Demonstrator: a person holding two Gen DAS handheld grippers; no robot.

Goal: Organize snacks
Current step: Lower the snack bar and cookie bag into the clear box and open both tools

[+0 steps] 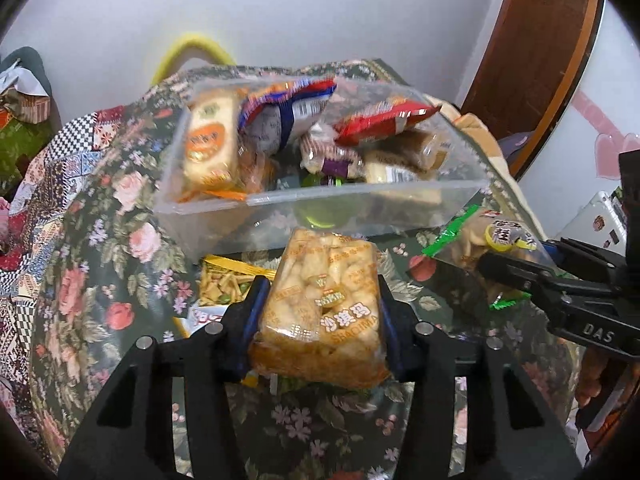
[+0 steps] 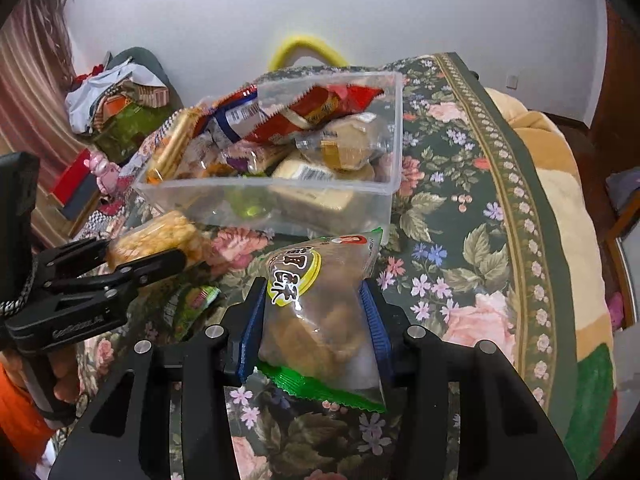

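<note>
A clear plastic box (image 1: pixel 400 196) (image 2: pixel 394 128) stands on the flowered table, filled with several snack packs. My left gripper (image 1: pixel 320 304) is shut on a golden sachima pack (image 1: pixel 320 308), held just in front of the box; it also shows in the right wrist view (image 2: pixel 156 240). My right gripper (image 2: pixel 316 312) is shut on a clear green-edged pastry pack (image 2: pixel 320 312) with a yellow label, held above the table in front of the box. That pack shows at the right of the left wrist view (image 1: pixel 492 240).
A yellow snack packet (image 1: pixel 224 284) and a green packet (image 2: pixel 196 304) lie on the flowered tablecloth (image 2: pixel 460 208) under the grippers. A yellow handle (image 2: pixel 308 50) rises behind the table. Clutter (image 2: pixel 116 108) sits at the far left. A wooden door (image 1: pixel 532 52) is at right.
</note>
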